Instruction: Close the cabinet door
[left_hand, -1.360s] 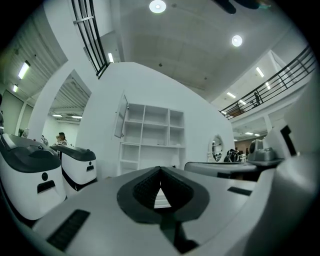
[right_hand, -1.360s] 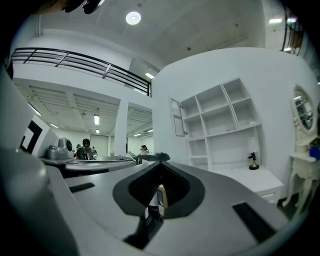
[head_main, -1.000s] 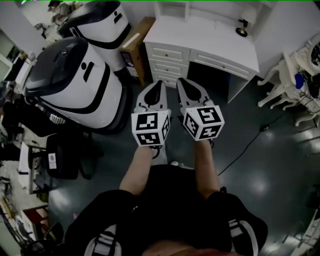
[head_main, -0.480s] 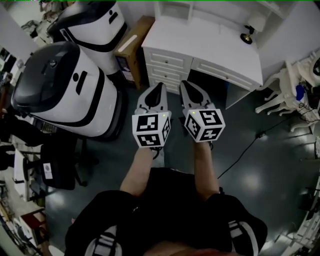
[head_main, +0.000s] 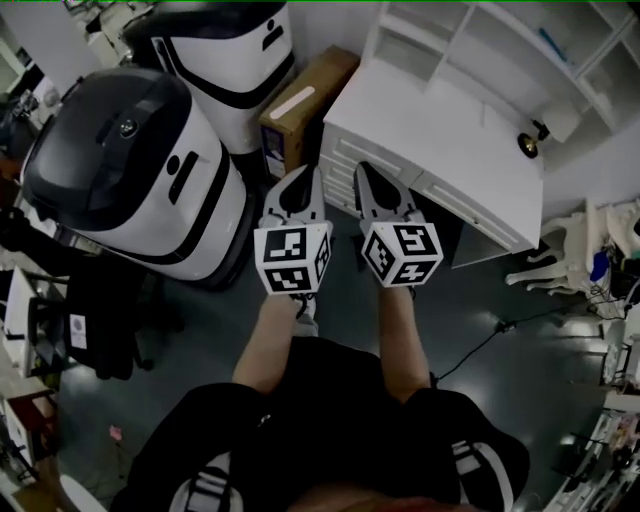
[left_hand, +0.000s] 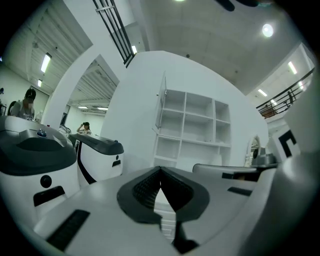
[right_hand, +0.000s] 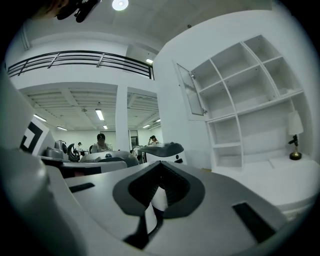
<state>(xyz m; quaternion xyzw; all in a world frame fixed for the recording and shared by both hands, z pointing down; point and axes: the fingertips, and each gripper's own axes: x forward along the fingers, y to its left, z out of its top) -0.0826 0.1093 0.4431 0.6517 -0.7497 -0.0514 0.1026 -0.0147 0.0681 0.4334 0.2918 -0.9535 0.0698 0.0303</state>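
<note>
White cabinet door (right_hand: 190, 91) swung open, left claw (head_main: 304, 174) and right claw (head_main: 366, 170) both pinched closed, empty

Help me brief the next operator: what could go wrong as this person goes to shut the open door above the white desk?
1. The white-framed, seemingly glazed cabinet door hangs open high up; a push from the shut left tool or right tool might slip or knock its pane.
2. The brown cardboard box at the white desk's left end crowds the footing there.
3. The black cable trailing to their right could snag a foot.
</note>
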